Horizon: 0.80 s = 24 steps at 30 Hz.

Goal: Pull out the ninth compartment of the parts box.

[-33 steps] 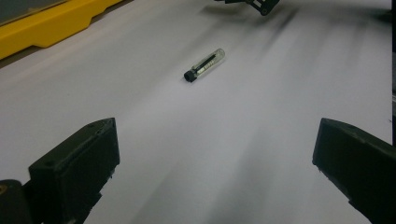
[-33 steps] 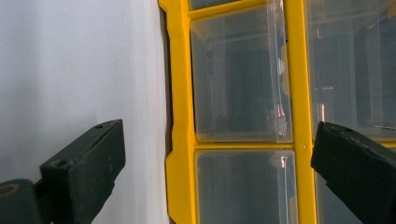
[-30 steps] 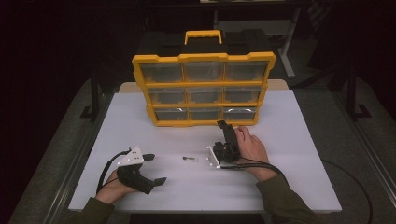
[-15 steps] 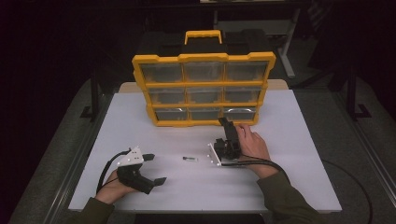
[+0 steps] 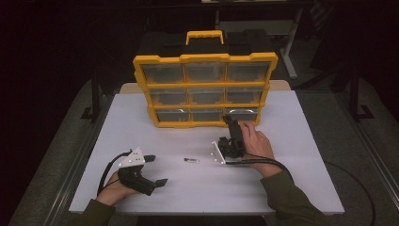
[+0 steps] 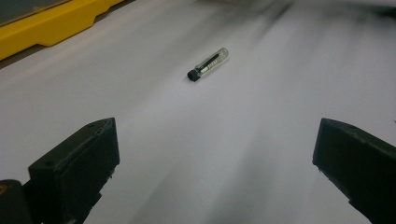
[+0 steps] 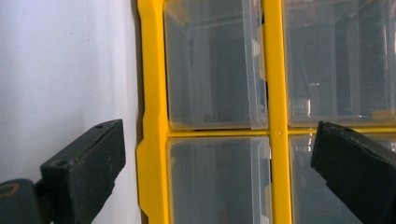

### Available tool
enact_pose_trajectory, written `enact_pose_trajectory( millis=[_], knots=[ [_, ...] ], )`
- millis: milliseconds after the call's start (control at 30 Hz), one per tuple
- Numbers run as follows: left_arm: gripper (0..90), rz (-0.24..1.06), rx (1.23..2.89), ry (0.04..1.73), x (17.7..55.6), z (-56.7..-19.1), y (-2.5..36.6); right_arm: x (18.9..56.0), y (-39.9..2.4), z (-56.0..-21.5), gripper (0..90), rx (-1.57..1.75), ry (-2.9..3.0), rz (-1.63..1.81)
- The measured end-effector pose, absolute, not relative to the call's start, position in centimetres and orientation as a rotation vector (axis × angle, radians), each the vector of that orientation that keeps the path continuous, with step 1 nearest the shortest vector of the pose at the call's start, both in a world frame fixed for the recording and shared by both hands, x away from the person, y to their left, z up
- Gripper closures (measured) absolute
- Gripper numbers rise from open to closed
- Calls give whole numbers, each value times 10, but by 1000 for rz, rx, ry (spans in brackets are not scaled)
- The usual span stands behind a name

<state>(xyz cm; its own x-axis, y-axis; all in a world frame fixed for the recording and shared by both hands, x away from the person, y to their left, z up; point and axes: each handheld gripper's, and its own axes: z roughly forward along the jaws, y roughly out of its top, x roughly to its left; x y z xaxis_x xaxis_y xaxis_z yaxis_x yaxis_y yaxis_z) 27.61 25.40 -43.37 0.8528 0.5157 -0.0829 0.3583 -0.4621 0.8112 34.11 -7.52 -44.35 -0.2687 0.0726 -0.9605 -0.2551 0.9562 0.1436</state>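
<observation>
Reaching: right gripper (image 5: 229, 121) noses at the organizer's (image 5: 205, 89) bottom-right drawer (image 5: 241, 114); fingers (image 7: 81, 168) spread wide, nothing held.
Left gripper (image 5: 154, 170): low on the surface (image 5: 301, 155) at front left, fingers (image 6: 74, 165) wide open, empty, aimed toward the vial (image 6: 208, 64).
Vial: small clear tube with a black cap, lying flat on the surface between the two grippers, apart from both and well short of the organizer.
Organizer: yellow frame, nine clear drawers, stands upright at the back of the surface; all look shut.
Step (judgement): likely opening a drawer so the vial can go in.
Risk 1: organizer stands tall and narrow; a hard pull on the drawer may drag or tip it forward.
Risk 2: clear drawer front is slick; fingers may slip off the lip.
Risk 3: vial is round; a nudge from one finger could roll it away.
Risk 4: the right gripper's cable (image 5: 254, 161) trails near the vial and could sweep it.
</observation>
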Motion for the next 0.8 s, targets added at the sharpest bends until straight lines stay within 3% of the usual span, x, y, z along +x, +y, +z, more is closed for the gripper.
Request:
enact_pose_trajectory(
  millis=[800],
  knots=[
    [4,217,2098,640,276,-434,254,354,-86,-443,58,-97,1768,241]
  ],
)
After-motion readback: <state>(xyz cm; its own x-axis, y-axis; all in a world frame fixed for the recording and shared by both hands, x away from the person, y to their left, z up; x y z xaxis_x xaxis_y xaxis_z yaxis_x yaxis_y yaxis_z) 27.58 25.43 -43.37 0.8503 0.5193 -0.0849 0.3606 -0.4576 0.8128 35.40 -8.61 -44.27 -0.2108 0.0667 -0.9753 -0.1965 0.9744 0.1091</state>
